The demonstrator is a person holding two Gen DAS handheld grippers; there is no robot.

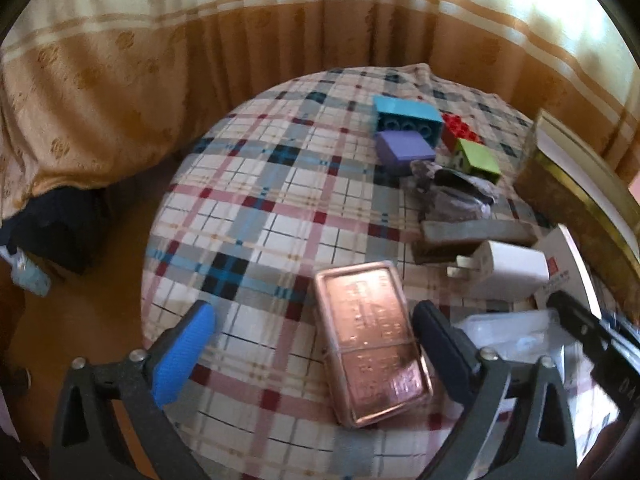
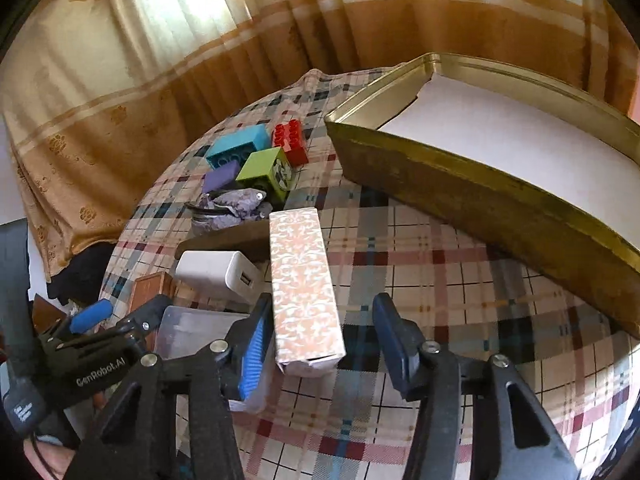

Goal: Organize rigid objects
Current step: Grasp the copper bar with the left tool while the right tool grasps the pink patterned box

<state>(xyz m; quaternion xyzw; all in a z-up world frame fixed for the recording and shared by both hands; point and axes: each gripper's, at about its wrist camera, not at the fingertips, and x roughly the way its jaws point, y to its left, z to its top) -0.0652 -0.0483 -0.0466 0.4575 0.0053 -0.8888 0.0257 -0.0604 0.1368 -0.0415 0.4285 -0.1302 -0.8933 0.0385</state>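
One tall patterned box (image 2: 304, 288), pinkish-white print, lying flat btwn gripper (image 2: 322, 330) pads.

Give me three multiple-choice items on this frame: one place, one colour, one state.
1. Where does the copper-coloured metal case lie?
A. inside the gold tin
B. on the plaid cloth, between the left gripper's fingers
C. on top of the blue brick

2. What colour is the building brick nearest the crumpled grey wrapper?
A. green
B. yellow
C. white

3. How does the right gripper stand?
A. shut tight on nothing
B. clamped on the white charger
C. jaws apart around the long patterned pink-and-white carton

Key: B, cloth shows all around it; A, its green top adjoins the wrapper; C, a gap shows beside the right finger.
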